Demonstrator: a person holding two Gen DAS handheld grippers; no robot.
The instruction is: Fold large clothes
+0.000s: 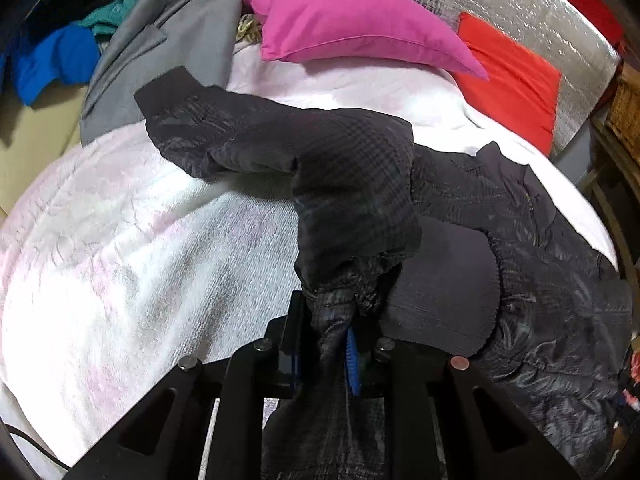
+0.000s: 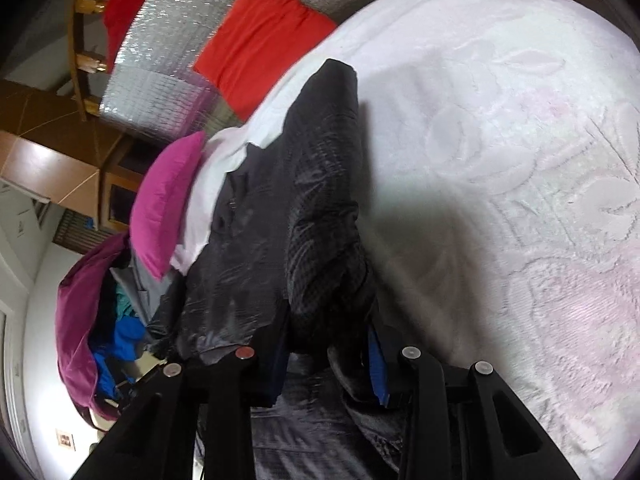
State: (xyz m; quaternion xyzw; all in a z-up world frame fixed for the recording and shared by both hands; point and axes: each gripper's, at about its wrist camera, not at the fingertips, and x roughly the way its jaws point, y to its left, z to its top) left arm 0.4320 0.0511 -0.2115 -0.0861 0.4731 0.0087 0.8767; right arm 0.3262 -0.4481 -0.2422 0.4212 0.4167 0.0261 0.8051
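A large black quilted jacket (image 1: pixel 500 216) lies on the white bedspread (image 1: pixel 140 240), one sleeve (image 1: pixel 224 136) stretched out to the upper left. My left gripper (image 1: pixel 326 344) is shut on a bunched edge of the jacket, which drapes over the jaws. In the right wrist view the camera is rolled sideways. My right gripper (image 2: pixel 328 360) is shut on another part of the jacket (image 2: pixel 280 220), which hangs over the fingers toward the pillows. The fingertips of both grippers are mostly hidden by cloth.
A magenta pillow (image 1: pixel 352 20) and a red pillow (image 1: pixel 516 80) lie at the head of the bed by a silver quilted headboard (image 1: pixel 520 0). A grey garment (image 1: pixel 168 60) and a pile of blue and teal clothes (image 1: pixel 60 60) lie at the far left. White bedspread (image 2: pixel 520 160) spreads right.
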